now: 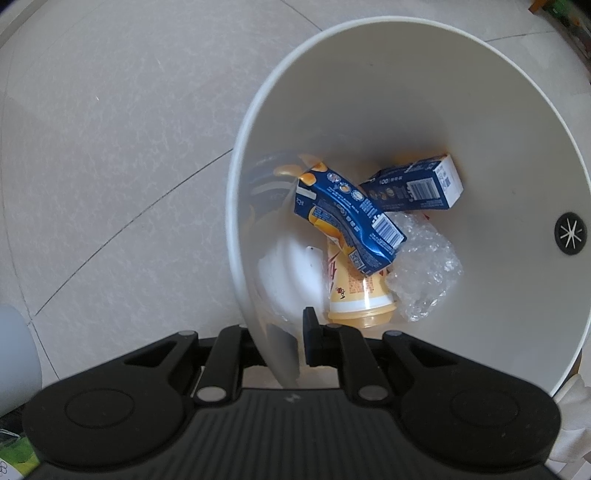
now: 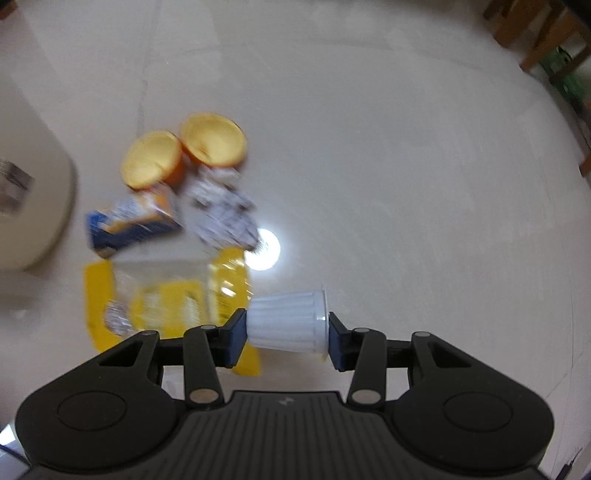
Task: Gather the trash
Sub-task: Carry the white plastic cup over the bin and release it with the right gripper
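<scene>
My left gripper (image 1: 284,343) is shut on the near rim of a white trash bin (image 1: 406,92), one finger outside the wall and one inside. Inside the bin lie a crushed blue carton (image 1: 347,218), a blue box (image 1: 417,184), a yellow cup (image 1: 358,295) and crumpled clear plastic (image 1: 424,273). In the right wrist view, my right gripper (image 2: 286,332) is shut on a white ribbed cup (image 2: 288,325), held sideways above the floor. Beyond it on the floor lie two orange cups (image 2: 153,158), a blue carton (image 2: 129,221), a printed wrapper (image 2: 225,210) and a yellow bag (image 2: 166,299).
The floor is pale tile. The bin's outer side (image 2: 33,206) shows at the left edge of the right wrist view. Wooden furniture legs (image 2: 535,33) stand at the far right. A white crumpled thing (image 1: 576,402) lies beside the bin.
</scene>
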Demonstrator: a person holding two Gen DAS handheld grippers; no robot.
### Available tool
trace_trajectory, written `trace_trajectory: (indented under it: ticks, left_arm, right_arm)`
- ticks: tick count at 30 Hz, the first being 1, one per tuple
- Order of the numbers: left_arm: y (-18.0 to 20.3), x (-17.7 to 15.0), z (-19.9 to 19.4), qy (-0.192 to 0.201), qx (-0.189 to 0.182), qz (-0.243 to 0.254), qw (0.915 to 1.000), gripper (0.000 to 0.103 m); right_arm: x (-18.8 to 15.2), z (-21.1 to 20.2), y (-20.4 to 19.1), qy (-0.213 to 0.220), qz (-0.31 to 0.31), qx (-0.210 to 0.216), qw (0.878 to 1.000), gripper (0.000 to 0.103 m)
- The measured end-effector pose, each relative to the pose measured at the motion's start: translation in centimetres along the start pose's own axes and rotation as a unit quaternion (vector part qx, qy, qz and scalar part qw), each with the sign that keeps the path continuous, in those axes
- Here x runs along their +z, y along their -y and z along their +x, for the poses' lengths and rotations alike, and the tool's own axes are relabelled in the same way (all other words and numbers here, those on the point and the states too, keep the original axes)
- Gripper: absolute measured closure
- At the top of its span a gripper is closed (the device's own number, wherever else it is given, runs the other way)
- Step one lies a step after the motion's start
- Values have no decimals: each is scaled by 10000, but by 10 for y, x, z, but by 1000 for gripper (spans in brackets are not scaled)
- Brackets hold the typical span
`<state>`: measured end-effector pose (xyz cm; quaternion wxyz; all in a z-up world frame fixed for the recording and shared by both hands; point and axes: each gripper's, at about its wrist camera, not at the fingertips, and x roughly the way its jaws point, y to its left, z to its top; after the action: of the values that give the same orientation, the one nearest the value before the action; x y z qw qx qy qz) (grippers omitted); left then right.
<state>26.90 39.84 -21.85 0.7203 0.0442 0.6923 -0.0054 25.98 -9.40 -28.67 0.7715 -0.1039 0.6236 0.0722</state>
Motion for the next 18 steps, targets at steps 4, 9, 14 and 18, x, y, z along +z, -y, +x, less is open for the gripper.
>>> trace_trajectory:
  ticks: [4, 9, 14, 18]
  left_arm:
    - [1, -1, 0, 26, 27, 15, 10000, 92]
    - [1, 0, 1, 37, 32, 2, 10000, 92]
    - [1, 0, 4, 18, 44, -36, 10000, 92]
    - [0, -1, 3, 36, 7, -56, 10000, 92]
  right_arm:
    - [16, -48, -25, 324, -184, 254, 9990, 54]
    - [43, -116, -70, 848, -551, 578, 9932, 54]
    - [76, -173, -132, 1330, -1215, 983, 9787, 54]
    - [96, -199, -187, 1536, -1733, 1302, 9641, 54]
